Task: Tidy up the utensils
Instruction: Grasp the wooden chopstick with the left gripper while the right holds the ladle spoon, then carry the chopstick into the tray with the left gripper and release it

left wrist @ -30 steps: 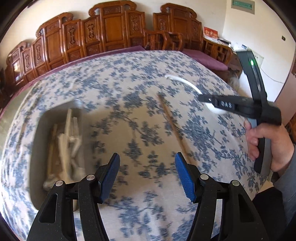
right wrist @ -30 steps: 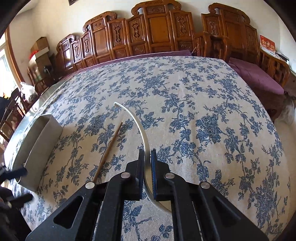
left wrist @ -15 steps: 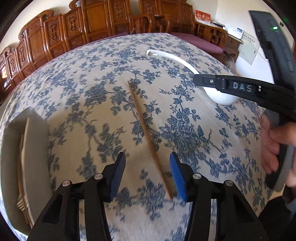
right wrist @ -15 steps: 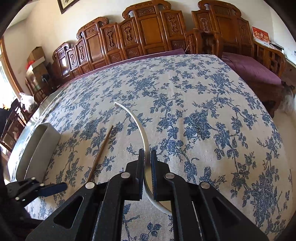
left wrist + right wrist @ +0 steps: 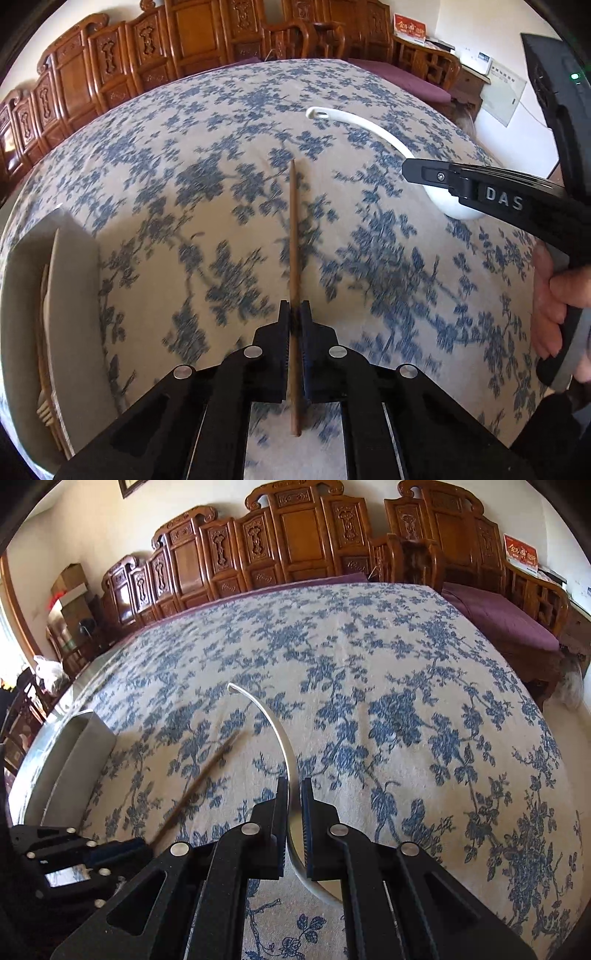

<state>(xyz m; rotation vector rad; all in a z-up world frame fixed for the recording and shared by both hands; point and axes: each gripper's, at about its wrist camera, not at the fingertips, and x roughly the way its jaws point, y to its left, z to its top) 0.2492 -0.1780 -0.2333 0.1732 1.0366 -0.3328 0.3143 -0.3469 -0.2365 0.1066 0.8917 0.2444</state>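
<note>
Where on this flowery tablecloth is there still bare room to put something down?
The far half of the tablecloth, up to the wooden chairs, lies bare, as does the right side beyond the white spoon. It is crowded near the front left: the tray, the chopstick and both grippers.

From my left camera, the chopstick [image 5: 293,236] lies on the tablecloth [image 5: 207,155], running straight away from me. The tray [image 5: 70,295] sits to its left with a fork [image 5: 44,402] inside; the spoon [image 5: 369,129] lies to its right. Chairs [image 5: 295,542] stand behind the table.
</note>
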